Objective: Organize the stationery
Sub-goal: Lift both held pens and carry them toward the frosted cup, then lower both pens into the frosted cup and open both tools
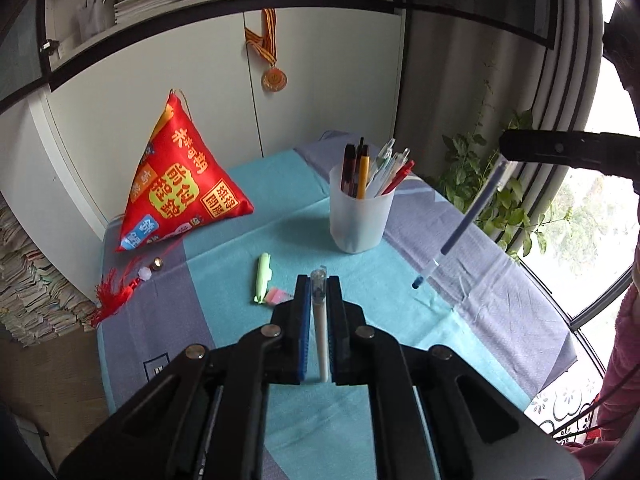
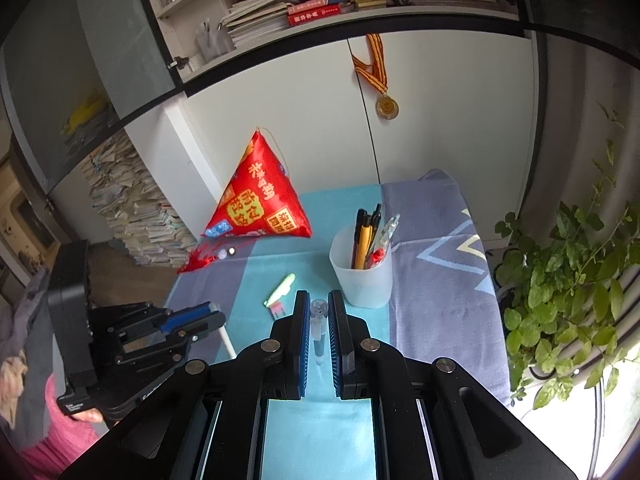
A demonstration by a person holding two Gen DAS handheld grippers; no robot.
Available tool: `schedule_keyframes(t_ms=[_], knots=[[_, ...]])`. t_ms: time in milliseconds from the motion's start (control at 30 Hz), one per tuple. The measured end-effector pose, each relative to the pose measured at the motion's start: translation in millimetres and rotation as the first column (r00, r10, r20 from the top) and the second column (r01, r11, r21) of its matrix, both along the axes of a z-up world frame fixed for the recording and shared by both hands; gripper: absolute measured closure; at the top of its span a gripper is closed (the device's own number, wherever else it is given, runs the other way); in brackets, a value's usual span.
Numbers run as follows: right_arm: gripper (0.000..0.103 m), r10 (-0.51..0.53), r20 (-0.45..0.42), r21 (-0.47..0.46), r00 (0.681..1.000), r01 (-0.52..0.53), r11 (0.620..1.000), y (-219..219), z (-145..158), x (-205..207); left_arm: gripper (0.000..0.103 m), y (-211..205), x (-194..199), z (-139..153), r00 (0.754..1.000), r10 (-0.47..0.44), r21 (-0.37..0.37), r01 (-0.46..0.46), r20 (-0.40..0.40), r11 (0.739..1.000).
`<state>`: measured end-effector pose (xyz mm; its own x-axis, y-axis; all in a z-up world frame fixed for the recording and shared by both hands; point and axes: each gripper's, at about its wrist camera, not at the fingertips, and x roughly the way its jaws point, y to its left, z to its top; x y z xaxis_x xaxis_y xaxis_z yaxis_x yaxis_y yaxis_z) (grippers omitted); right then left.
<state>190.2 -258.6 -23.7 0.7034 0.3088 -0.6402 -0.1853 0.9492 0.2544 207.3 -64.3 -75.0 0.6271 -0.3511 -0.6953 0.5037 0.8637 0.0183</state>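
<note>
Most of the pens already stand in the frosted cup [image 1: 361, 216] near the bench's [image 1: 224, 248] far edge. My left claw [image 1: 319, 292] is clamped on a white pen [image 1: 321, 344] and my right claw [image 2: 319, 312] on a clear blue-ink pen [image 1: 472, 220], both held above the bench. By my reckoning those two still need dropping into the cup, then the green highlighter [image 1: 262, 278] and pink sticky tabs [image 1: 277, 295] lying mid-bench, short of the cup.

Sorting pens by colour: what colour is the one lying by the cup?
Light green pen, clearest in the left wrist view.
</note>
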Motion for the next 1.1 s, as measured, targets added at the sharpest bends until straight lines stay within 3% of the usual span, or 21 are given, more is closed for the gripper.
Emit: schedule_keyframes(t_ms=[400,900,1100], knots=[[0.093,-0.100,0.124,-0.001,0.987,0.101,0.995,-7.0,44.6,41.7,0.098,-10.3,2.2,44.7,0.995,0.006,-0.028,-0.003,0.102,1.000],[0.093,-0.164,0.127,-0.014,0.978,0.167,0.986,-17.1,28.0,76.7,0.098,-29.8,20.5,97.2,0.981,0.004,-0.036,0.004,0.196,0.999],[0.093,-0.158,0.127,-0.061,0.979,0.167,0.984,-15.7,21.2,90.4,0.098,-46.1,33.6,106.9,0.977,-0.016,-0.025,0.022,0.211,0.999]])
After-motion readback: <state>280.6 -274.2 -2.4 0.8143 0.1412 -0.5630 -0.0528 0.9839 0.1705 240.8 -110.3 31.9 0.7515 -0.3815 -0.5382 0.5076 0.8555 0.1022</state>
